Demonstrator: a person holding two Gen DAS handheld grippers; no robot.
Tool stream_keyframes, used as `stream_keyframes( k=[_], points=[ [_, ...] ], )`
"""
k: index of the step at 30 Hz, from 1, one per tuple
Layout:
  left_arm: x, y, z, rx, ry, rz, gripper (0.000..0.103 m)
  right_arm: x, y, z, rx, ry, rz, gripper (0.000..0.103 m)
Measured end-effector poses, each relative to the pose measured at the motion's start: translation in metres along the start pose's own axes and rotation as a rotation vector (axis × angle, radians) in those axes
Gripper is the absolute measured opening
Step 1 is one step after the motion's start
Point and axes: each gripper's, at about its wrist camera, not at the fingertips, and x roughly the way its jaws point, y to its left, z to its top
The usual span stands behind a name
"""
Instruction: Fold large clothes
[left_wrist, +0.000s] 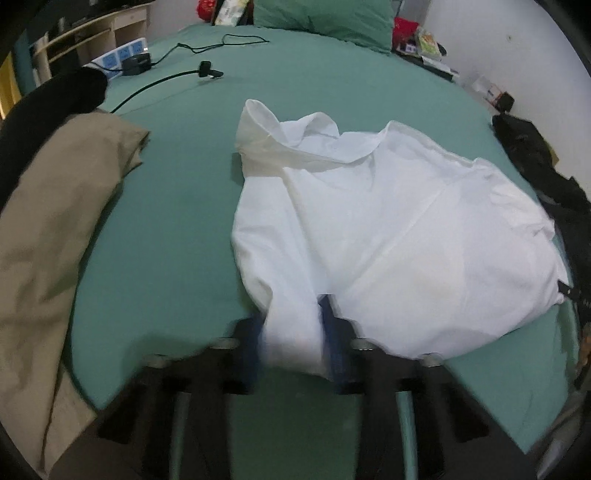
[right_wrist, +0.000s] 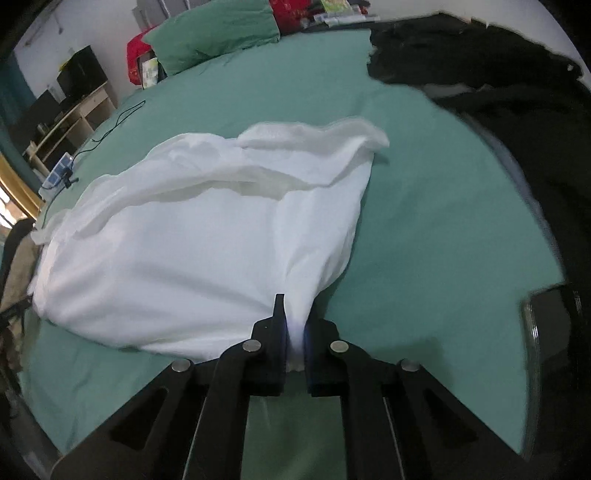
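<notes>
A large white garment (left_wrist: 388, 221) lies rumpled across the green bed (left_wrist: 177, 229), its collar end toward the pillow. My left gripper (left_wrist: 293, 332) is shut on a bunched near-left corner of the cloth, which fills the gap between the blue pads. In the right wrist view the same white garment (right_wrist: 207, 240) spreads to the left, and my right gripper (right_wrist: 295, 332) is shut on its near-right corner, a thin pinch of fabric squeezed between the pads. Both held corners rise slightly off the green bed (right_wrist: 443, 240).
A tan garment (left_wrist: 48, 229) lies at the bed's left edge, dark clothes (right_wrist: 517, 110) at its right side. A black cable (left_wrist: 155, 83), a charger (left_wrist: 136, 62) and a power strip (left_wrist: 118, 59) sit far left near a green pillow (left_wrist: 325, 14). Shelving (right_wrist: 74, 110) stands beyond.
</notes>
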Motion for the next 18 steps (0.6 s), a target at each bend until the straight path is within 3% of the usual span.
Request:
stream_keyframes(
  k=[6, 11, 16, 18],
  points=[
    [-0.043, -0.007, -0.02, -0.021, -0.085, 0.014, 0.011, -0.04, 0.001, -0.014, 0.004, -0.04, 0.015, 0.006],
    [-0.063, -0.005, -0.041, -0.068, -0.065, 0.007, 0.011, -0.047, -0.002, -0.036, 0.025, 0.011, -0.004, 0.006],
    [-0.054, -0.001, -0.06, -0.076, -0.017, 0.018, 0.014, -0.034, -0.005, -0.049, 0.026, 0.096, -0.022, 0.007],
    [-0.053, 0.003, -0.063, -0.105, -0.008, 0.017, 0.02, -0.037, -0.01, -0.045, 0.054, 0.077, -0.03, 0.015]
  ],
)
